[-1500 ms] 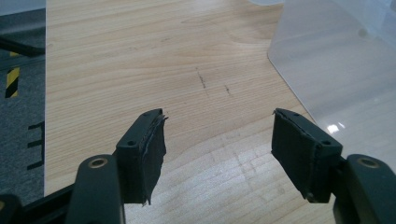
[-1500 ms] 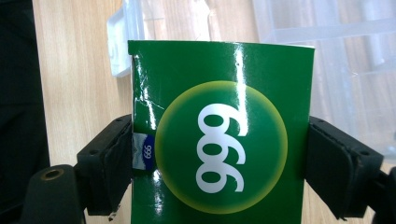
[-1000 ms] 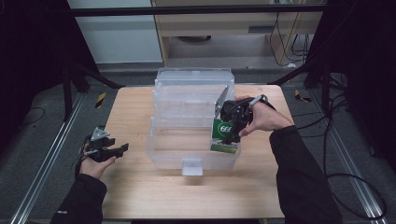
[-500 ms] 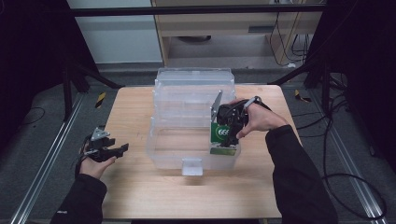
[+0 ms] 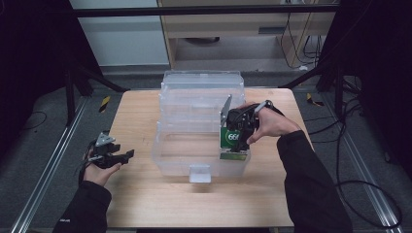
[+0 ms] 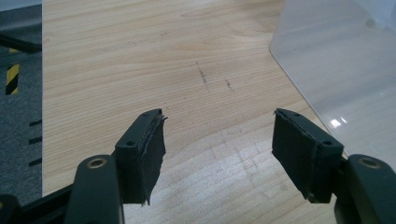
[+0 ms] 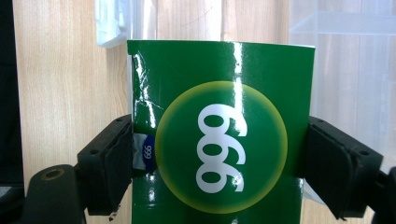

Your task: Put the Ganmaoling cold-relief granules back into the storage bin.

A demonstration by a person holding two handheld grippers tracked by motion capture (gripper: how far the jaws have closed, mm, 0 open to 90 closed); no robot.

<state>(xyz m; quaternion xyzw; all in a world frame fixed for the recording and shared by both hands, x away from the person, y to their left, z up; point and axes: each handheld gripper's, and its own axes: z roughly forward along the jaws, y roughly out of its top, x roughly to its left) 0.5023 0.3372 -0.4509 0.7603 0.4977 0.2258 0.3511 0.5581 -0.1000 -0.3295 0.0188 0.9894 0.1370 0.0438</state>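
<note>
1. Wooden table (image 5: pixel 145 204): nothing shifted on it across the last second. Bare boards along the left edge and the near edge.
2. Clear bin (image 5: pixel 187 145): sits at the middle of the table, open at the top, in the same place as a second ago. No sign of being nudged by the work going on inside it.
3. Green carton (image 5: pixel 233 141): lower and a touch further left than a second ago, now sunk behind the bin's front wall at the bin's right near corner. Upright, printed disc with white numerals facing the right gripper's camera (image 7: pixel 219 140). Cannot tell whether its base touches the bin floor yet. Reads as a placing step close to done, with only the set-down and release left.
4. Right gripper (image 5: pixel 234 133): clamped on the carton, one black pad on each side edge (image 7: pixel 219 161), the near edge slightly creased by the left pad. Has come down with the carton, the hand (image 5: pixel 269 124) above the bin's right wall.
5. Left gripper (image 5: pixel 127 154): unmoved near the table's left edge, well apart from the bin. Jaws spread wide with nothing between them but bare wood (image 6: pixel 219 149).
6. Latch tab (image 5: pixel 200 173): at the middle of the bin's front wall, untouched.
</note>
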